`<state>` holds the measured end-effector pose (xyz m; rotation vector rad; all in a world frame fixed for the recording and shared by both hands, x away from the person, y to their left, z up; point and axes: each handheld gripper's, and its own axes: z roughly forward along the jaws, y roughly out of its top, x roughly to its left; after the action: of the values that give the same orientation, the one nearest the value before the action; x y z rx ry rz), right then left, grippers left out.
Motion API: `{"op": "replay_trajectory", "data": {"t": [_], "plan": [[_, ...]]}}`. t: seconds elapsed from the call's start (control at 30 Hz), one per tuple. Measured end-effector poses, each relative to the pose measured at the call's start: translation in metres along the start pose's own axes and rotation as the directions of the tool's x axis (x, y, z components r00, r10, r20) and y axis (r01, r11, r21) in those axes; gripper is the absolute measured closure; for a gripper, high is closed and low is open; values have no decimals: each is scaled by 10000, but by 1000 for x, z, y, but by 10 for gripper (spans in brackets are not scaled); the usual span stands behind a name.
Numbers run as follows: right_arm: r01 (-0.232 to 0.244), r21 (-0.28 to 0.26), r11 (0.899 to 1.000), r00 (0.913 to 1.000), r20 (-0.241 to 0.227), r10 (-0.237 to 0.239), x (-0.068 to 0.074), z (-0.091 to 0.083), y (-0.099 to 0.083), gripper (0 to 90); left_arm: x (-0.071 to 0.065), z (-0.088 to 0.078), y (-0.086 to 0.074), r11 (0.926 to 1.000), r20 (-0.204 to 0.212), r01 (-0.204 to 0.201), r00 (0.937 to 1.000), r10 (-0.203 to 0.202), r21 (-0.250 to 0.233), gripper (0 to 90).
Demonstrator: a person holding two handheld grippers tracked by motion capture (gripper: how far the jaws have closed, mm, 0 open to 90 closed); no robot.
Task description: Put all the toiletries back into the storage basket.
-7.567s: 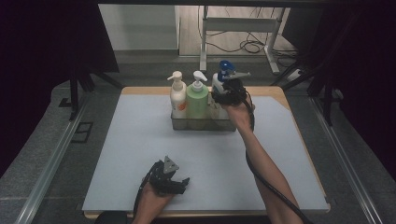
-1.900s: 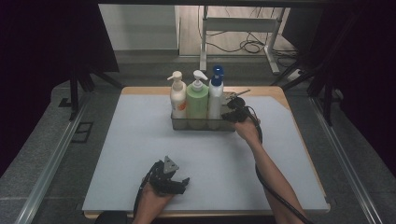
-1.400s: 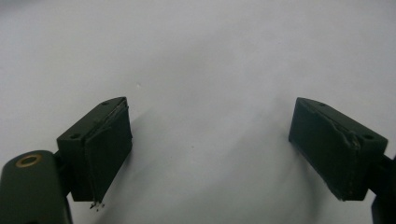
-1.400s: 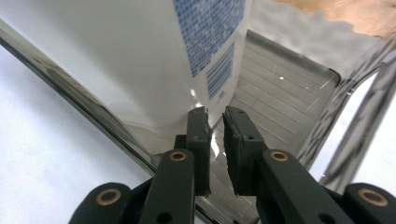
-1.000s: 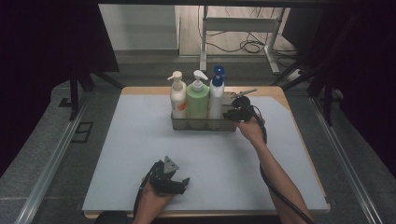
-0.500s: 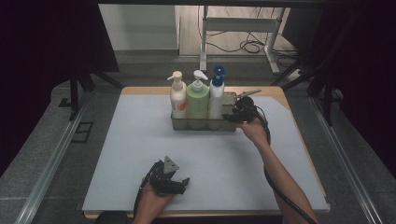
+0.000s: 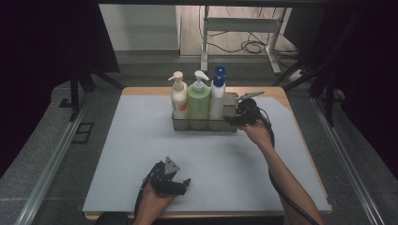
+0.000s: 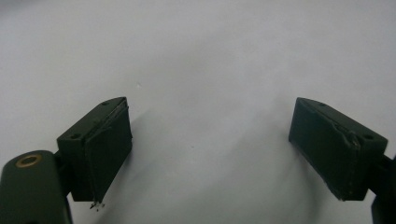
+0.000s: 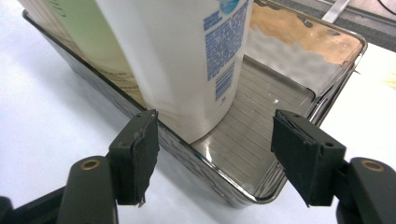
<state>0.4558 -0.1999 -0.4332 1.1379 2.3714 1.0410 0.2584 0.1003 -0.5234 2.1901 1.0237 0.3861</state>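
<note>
High view: metal tray (image 7: 202,125) holds three bottles (image 7: 198,96) (upright).

White bottle (image 9: 187,56) in metal tray (image 9: 299,51)

tray (image 7: 202,125) far-centre on table (image 7: 117,164) | three bottles (image 7: 199,96) in tray's left part | right part bare

- White bottle (image 9: 187,60) in the metal tray (image 9: 322,88): a back label of small blue print, too fine to read, with a barcode beneath it.
- Green bottle (image 9: 88,42) beside it: faint pale lettering, not legible.
</note>
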Motion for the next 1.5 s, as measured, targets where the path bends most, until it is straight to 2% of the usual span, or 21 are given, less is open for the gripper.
{"op": "replay_trajectory", "data": {"t": [0.67,0.9,1.2,1.5], "plan": [[462,-35,9989,9987,-209,-462,7,-23,-10,151,0,0,0,10000,-7,-7,10000,7,-4,132],[722,-96,9973,9972,-214,-724,11,-33,-15,133,0,0,0,10000,-5,9,10000,-9,-2,132],[1324,-119,9911,9909,-231,-1326,21,-51,-21,77,0,0,0,10000,-2,15,10000,-15,2,131],[1704,-185,9852,9849,-263,-1709,28,-70,-34,15,0,0,0,10000,-2,12,10000,-12,5,131]]}}
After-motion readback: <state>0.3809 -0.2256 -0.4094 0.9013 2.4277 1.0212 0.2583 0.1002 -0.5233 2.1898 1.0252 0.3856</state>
